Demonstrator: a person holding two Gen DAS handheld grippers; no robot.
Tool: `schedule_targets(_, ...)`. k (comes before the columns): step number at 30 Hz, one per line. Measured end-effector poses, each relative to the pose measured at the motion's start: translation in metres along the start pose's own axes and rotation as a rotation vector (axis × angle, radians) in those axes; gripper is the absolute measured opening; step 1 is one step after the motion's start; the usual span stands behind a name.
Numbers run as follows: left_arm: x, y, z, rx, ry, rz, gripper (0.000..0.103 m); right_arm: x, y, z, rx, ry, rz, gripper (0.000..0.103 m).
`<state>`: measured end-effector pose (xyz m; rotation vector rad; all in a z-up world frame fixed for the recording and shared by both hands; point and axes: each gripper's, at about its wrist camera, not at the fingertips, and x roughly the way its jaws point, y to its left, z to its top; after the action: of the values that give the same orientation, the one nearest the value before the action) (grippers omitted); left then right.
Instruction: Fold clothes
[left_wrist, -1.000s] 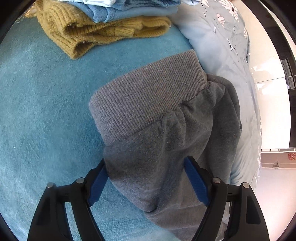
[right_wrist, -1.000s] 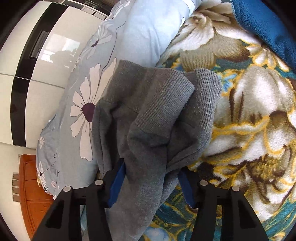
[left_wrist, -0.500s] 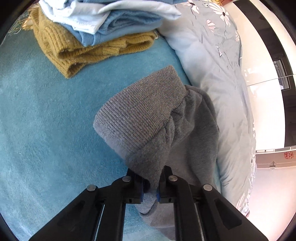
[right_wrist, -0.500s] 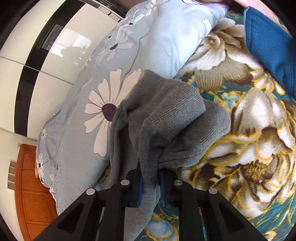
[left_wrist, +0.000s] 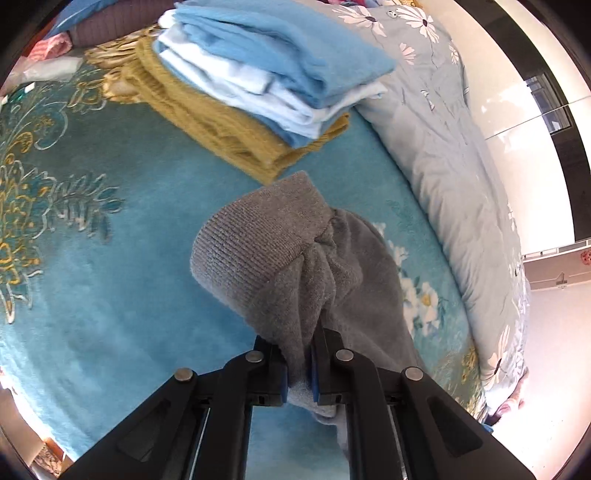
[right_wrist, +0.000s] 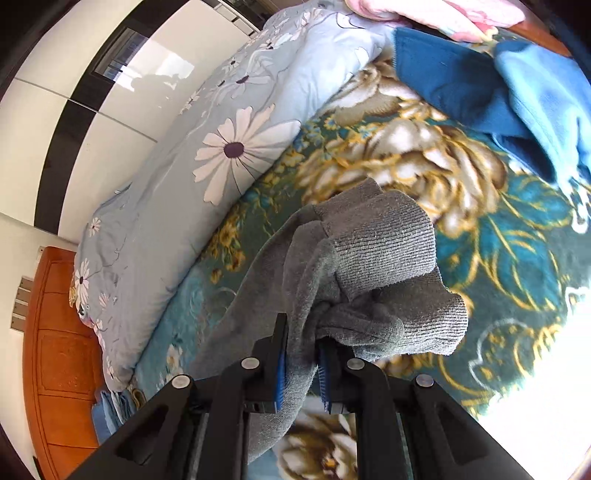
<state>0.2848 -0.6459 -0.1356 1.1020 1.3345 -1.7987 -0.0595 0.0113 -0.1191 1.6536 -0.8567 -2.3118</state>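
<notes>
Two black grippers with blue pads. The left gripper (left_wrist: 298, 363) is clamped on bunched fabric of the one grey fleece garment with ribbed cuffs (left_wrist: 280, 254), raised above the teal floral blanket (left_wrist: 110, 277). The right gripper (right_wrist: 300, 369) pinches the same garment (right_wrist: 369, 258). Far side: one stack of three folded items (left_wrist: 258, 85), mustard knit lowest. One pale blue daisy-print quilt (right_wrist: 177, 192) lies left.

I count one grey garment (left_wrist: 295, 258), two claws, left (left_wrist: 298, 365) and right (right_wrist: 300, 373), three folded pieces stacked (left_wrist: 258, 92), one floral duvet (right_wrist: 166, 206).
</notes>
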Motion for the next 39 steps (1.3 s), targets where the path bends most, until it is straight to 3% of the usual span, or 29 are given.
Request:
schedule_targets(3, -0.014, 0.022, -0.019, -0.003, 0.027, 0.041, 0.009, -0.016, -0.029, -0.038, 0.041, 0.037, -0.032, 0.015)
schedule_targets(8, -0.006, 0.057, -0.033, 0.010, 0.059, 0.047, 0.009, -0.021, -0.066, -0.080, 0.098, 0.069, -0.101, 0.015)
schedule_targets(19, 0.009, 0.068, -0.044, 0.064, 0.108, 0.062, 0.012, -0.013, -0.074, -0.090, 0.097, 0.061, -0.156, 0.019)
schedule_targets(20, 0.007, 0.067, -0.046, 0.078, 0.109, 0.069, 0.015, -0.015, -0.071, -0.091, 0.091, 0.053, -0.168, 0.022)
schedule_targets(22, 0.001, 0.064, -0.052, 0.114, 0.097, 0.075, 0.024, -0.021, -0.068, -0.093, 0.084, 0.033, -0.185, 0.042)
schedule_targets(24, -0.006, 0.062, -0.060, 0.140, 0.086, 0.072, 0.046, -0.028, -0.065, -0.094, 0.083, 0.016, -0.197, 0.055)
schedule_targets(29, -0.033, 0.044, -0.084, 0.283, 0.026, 0.089, 0.057, -0.052, -0.058, -0.100, 0.090, -0.028, -0.208, 0.068)
schedule_targets(32, -0.045, 0.020, -0.091, 0.383, -0.004, 0.058, 0.066, -0.074, -0.039, -0.103, 0.035, -0.077, -0.192, 0.083)
schedule_targets(37, -0.053, -0.038, -0.086, 0.557, -0.051, -0.011, 0.068, -0.104, 0.008, -0.106, -0.078, -0.139, -0.036, 0.099)
schedule_targets(39, -0.060, -0.053, -0.090, 0.624, -0.057, -0.040, 0.073, -0.111, 0.028, -0.107, -0.113, -0.168, 0.032, 0.103)
